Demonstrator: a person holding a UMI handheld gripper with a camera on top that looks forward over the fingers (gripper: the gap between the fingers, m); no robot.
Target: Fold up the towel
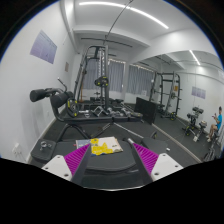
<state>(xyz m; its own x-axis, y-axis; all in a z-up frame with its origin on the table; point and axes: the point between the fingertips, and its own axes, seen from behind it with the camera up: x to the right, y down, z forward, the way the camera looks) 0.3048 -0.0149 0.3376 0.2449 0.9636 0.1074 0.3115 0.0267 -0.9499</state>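
Just ahead of the hand-held gripper (103,160), on the dark worktop (70,141), lay the towel (104,146), pale with a yellow patch, bunched between and slightly beyond the fingertips. Held released, purple pads (147,157) apart, grasping nothing. Beyond the towel stood a gym rack (98,75). Long axis unclear; judged reachable straight forward.

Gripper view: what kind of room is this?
Likely a gym: a cable machine, a power rack and a padded bench stand beyond the open gripper. A yellow-and-white cloth lies just ahead.
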